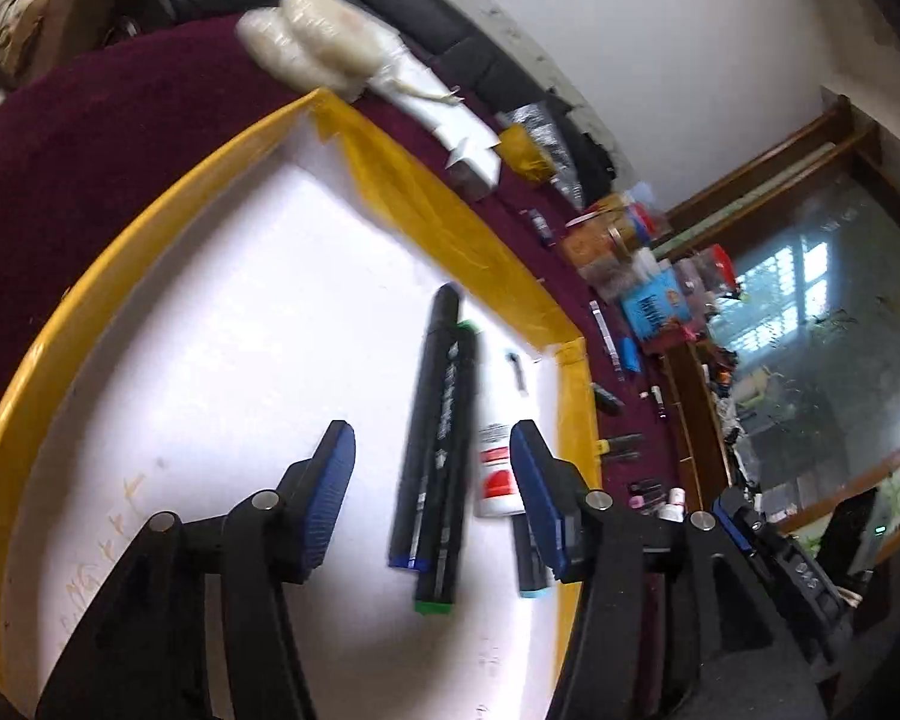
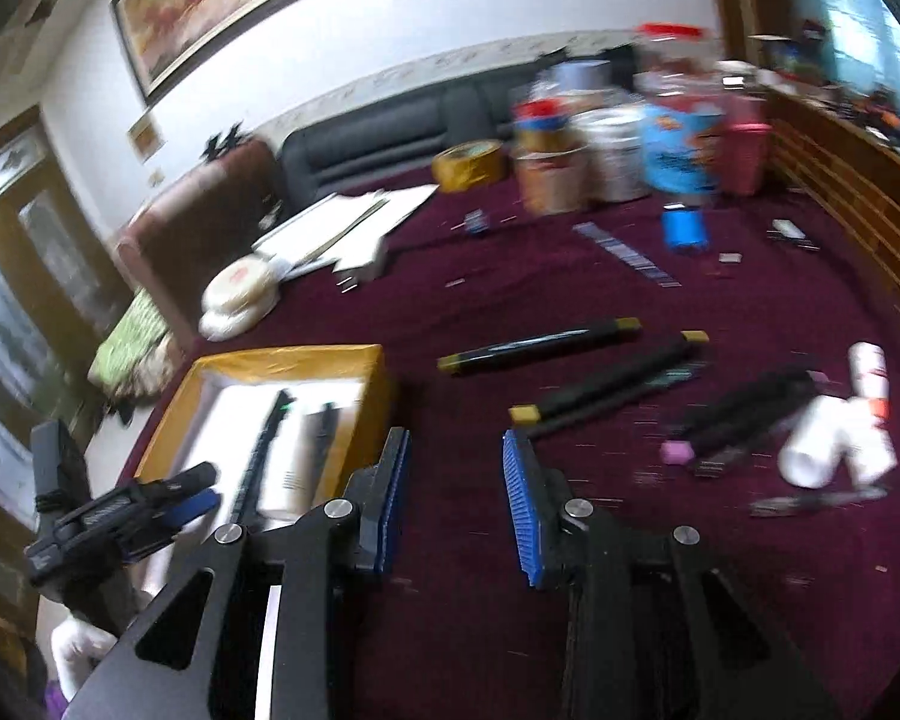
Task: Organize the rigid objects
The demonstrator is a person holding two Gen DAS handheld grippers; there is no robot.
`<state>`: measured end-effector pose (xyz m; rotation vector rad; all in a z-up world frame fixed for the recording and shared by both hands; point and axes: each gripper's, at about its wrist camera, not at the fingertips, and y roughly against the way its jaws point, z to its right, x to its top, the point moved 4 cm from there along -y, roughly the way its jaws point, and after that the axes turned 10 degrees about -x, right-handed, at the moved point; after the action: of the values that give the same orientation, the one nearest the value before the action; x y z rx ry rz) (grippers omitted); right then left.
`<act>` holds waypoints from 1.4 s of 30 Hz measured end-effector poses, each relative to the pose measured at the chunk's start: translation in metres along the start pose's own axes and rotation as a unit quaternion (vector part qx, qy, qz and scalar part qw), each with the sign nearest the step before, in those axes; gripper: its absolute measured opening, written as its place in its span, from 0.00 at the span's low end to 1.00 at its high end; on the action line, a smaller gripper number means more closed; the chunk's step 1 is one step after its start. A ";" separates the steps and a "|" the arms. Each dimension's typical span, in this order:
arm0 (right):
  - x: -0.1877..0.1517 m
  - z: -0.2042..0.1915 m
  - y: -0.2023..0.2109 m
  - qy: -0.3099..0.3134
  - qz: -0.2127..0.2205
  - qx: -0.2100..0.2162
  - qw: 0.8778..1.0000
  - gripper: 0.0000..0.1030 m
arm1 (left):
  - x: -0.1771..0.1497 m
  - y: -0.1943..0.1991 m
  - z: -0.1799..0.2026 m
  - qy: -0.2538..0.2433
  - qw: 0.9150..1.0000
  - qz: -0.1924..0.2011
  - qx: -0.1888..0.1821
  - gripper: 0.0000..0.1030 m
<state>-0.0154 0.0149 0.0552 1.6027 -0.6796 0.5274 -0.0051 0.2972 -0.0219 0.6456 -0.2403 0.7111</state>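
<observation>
I'm over the box with my left tool, its blue pads spread and nothing between them. The box has yellow walls and a white floor, and lying on that floor right under the tool are two black markers side by side, one capped blue and one green, with a small white bottle with a red label just beside them on the right. Another dark marker lies under the right finger.

My right tool hangs over the dark red cloth of the table, pads apart, gripping nothing. Ahead of it more black markers are scattered on the cloth, some with yellow caps, some with pink, and white bottles lie on their sides to the right. From this side the box sits at the left, with the left tool at its near corner.

Further back on the table: a roll of yellow tape, loose papers, jars and packets bunched together, all blurred. Behind runs a dark sofa, a framed painting on the white wall, wood-framed windows at either side.
</observation>
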 end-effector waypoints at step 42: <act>-0.023 0.327 -0.035 -0.328 0.046 -0.102 0.938 0.33 | -0.035 -0.260 0.187 -0.408 0.875 -0.216 0.146 0.60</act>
<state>-0.0219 -0.3035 -0.0318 1.5469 -1.2683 -0.0365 0.1452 0.0128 -0.0112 1.2314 -0.7498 -0.0016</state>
